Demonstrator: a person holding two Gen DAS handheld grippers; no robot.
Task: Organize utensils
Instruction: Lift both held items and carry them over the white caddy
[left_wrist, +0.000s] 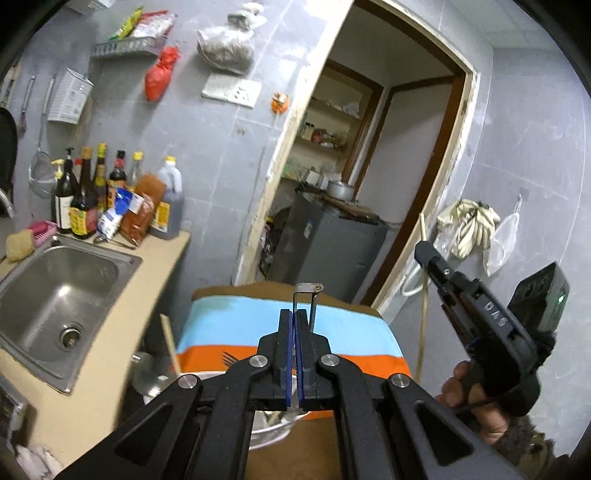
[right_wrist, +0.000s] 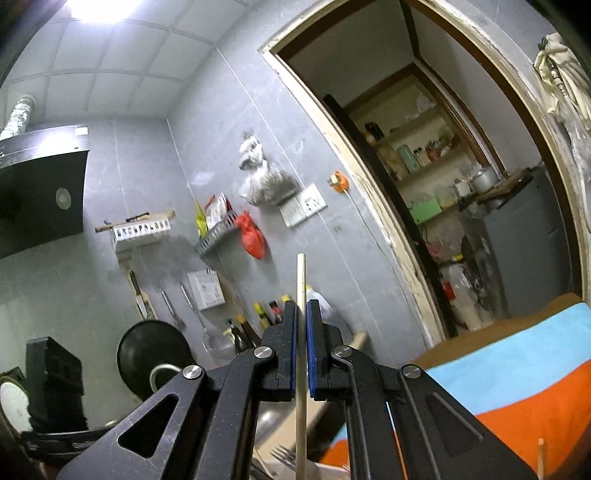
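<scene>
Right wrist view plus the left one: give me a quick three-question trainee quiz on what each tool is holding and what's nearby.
1. True or false: the right tool is shut on a pale chopstick.
2. In the left wrist view, what lies left of the striped cloth? A) steel sink B) bed C) bathtub
3. Fill in: the left tool is ____ on a thin metal utensil.
Key: 1 true; 2 A; 3 shut.
</scene>
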